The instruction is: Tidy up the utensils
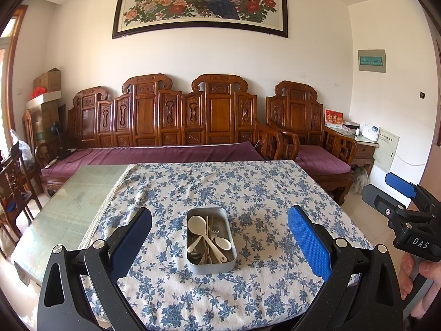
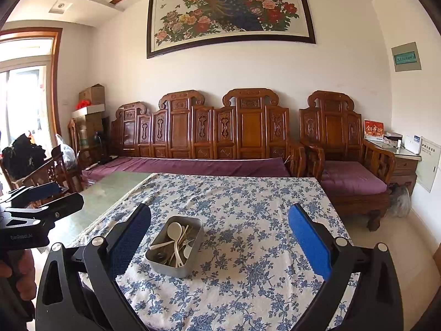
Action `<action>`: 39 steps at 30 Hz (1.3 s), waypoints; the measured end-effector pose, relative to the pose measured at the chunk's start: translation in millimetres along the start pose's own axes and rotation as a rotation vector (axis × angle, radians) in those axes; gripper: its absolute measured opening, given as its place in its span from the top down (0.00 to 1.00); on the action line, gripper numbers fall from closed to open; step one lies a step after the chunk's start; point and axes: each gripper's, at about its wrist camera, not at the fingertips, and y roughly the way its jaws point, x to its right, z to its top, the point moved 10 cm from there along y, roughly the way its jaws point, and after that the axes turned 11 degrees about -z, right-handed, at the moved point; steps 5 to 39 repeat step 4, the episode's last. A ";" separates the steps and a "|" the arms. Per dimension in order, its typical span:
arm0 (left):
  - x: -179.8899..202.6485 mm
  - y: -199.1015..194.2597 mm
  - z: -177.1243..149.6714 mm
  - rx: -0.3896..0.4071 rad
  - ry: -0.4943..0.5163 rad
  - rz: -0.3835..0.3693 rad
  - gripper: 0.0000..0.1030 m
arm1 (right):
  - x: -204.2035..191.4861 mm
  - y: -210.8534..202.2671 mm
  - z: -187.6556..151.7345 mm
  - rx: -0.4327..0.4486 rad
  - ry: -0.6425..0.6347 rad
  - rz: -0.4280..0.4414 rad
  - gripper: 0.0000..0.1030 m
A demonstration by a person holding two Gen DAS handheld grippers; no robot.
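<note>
Rectangular grey metal tin on blue-floral tablecloth, holding white plastic spoons, fork and chopsticks jumbled together; left gripper and right gripper both jaws wide, empty.

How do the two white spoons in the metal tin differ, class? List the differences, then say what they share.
The large spoon has a bigger, rounder bowl than the small spoon. The large spoon's bowl lies at the far end of the tin; the small spoon's bowl sits nearer the middle, by the right wall. The large spoon's handle runs toward the near right corner; the small spoon's handle is mostly hidden. Both are white and lie loose among metal cutlery.
</note>
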 end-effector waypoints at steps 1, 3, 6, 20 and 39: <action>0.5 0.0 -0.2 0.000 0.002 0.001 0.07 | -0.1 -0.1 -0.5 0.000 0.001 0.001 0.03; 0.8 0.1 -1.3 0.000 0.002 0.000 0.07 | -1.2 0.5 -0.9 -0.002 0.004 0.004 0.03; 0.8 0.1 -1.1 0.001 0.003 0.003 0.07 | -1.8 0.5 -1.2 -0.001 0.003 0.003 0.03; 0.8 0.1 -1.1 0.001 0.003 0.003 0.07 | -1.8 0.5 -1.2 -0.001 0.003 0.003 0.03; 0.8 0.1 -1.1 0.001 0.003 0.003 0.07 | -1.8 0.5 -1.2 -0.001 0.003 0.003 0.03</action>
